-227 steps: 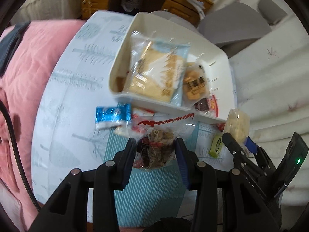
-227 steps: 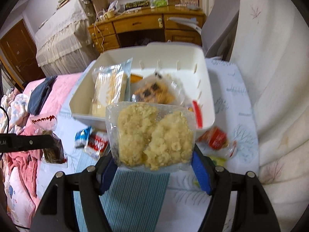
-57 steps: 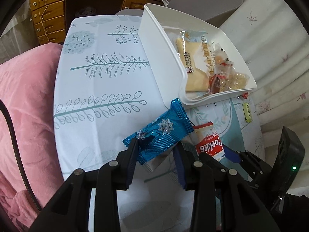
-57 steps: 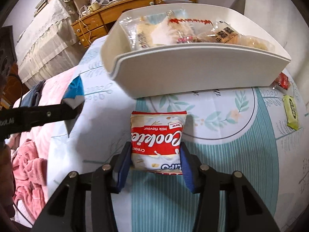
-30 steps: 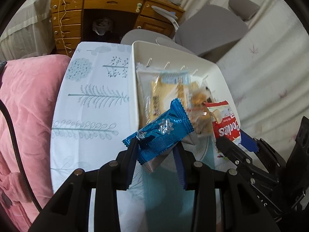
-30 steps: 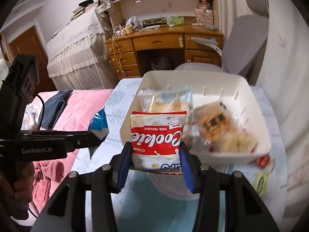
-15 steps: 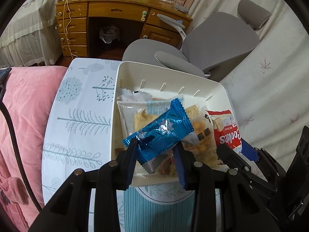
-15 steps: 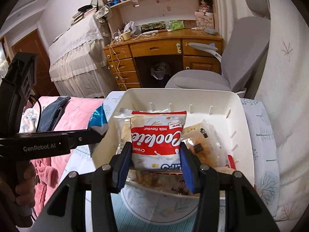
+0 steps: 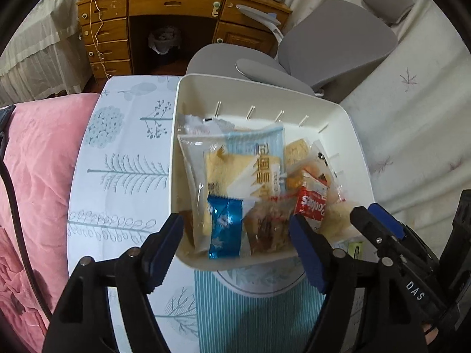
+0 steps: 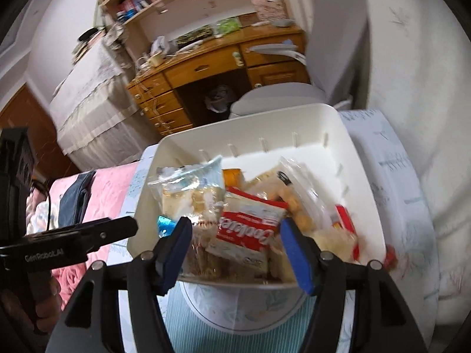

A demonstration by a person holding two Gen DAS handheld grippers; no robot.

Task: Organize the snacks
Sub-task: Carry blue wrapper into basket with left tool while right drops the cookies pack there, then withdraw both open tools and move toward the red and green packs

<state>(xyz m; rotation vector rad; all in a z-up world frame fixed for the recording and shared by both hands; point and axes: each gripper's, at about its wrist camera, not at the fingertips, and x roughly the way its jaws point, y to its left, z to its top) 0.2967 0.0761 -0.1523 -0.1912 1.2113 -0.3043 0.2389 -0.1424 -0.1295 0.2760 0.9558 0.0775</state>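
Observation:
A white bin (image 9: 350, 135) on the patterned table holds several snack packs. The blue foil snack (image 9: 225, 226) lies inside its near edge, free of my left gripper (image 9: 235, 235), whose jaws are opening above it with nothing pressed between them. In the right wrist view the red and white cookies pack (image 10: 250, 229) rests on the pile in the bin (image 10: 323, 117). My right gripper (image 10: 235, 235) hangs over it, jaws opening, pads off the pack. The left gripper (image 10: 88, 235) shows at the left, beside the bin. The cookies pack (image 9: 310, 206) also shows in the left view.
A small green packet (image 9: 354, 248) and a red wrapped sweet (image 10: 390, 257) lie on the tablecloth (image 9: 123, 176) near the bin's right corner. A pink blanket (image 9: 35, 161) lies to the left. A grey chair (image 9: 323, 44) and a wooden desk (image 9: 176, 14) stand behind.
Both grippers have let go: the blue snack and the cookies pack now lie in the bin, and both pairs of jaws stand wider. The right view has tilted.

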